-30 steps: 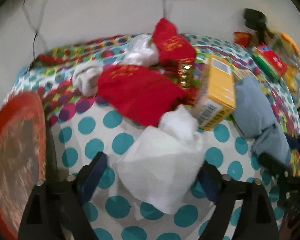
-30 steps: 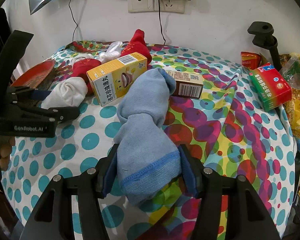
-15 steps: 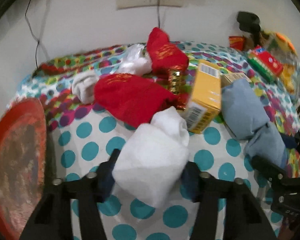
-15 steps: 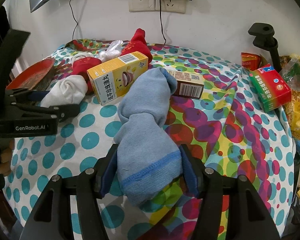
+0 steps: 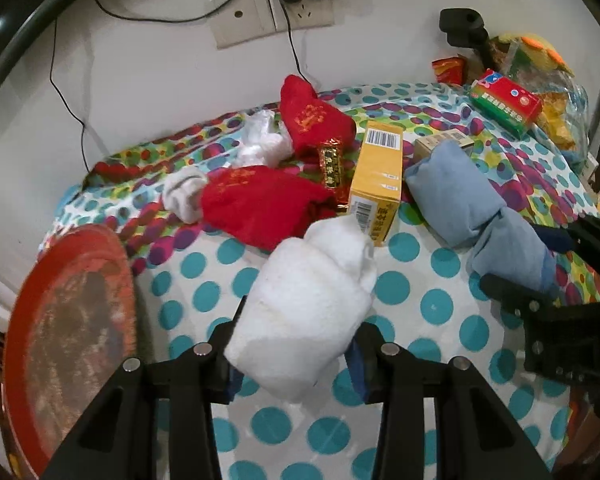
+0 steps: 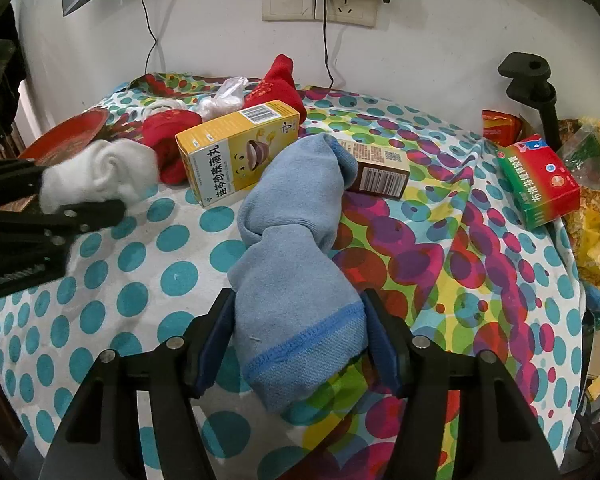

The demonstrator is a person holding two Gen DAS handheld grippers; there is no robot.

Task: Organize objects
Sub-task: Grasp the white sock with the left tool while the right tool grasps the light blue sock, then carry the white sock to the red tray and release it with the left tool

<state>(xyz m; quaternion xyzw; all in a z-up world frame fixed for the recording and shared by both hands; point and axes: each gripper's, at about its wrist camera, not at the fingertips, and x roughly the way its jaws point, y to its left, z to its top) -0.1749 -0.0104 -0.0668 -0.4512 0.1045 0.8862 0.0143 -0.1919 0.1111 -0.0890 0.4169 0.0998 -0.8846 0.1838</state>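
On the spotted tablecloth [image 5: 204,296], my left gripper [image 5: 296,344] has a rolled white sock [image 5: 308,304] between its jaws. The jaws are closing and the pads press its sides. The right wrist view shows the white sock [image 6: 100,176] held in that left gripper [image 6: 60,190], slightly raised. My right gripper [image 6: 296,320] is shut on the cuff end of a rolled blue sock [image 6: 296,216], which lies on the cloth. From the left wrist view, the blue sock [image 5: 460,200] runs into the right gripper [image 5: 540,264].
A yellow box [image 6: 240,148] lies behind the blue sock, with a brown box [image 6: 380,168] beside it. Red socks [image 5: 260,204] and crumpled plastic lie further back. A red tray [image 5: 68,320] is at the left edge. At the right stand a red-green box [image 6: 540,180], snack bags and a black clamp [image 6: 528,80].
The left gripper's jaws went from wide apart around the white sock to pressed against it, and the sock rose a little. The right gripper and blue sock stayed put.
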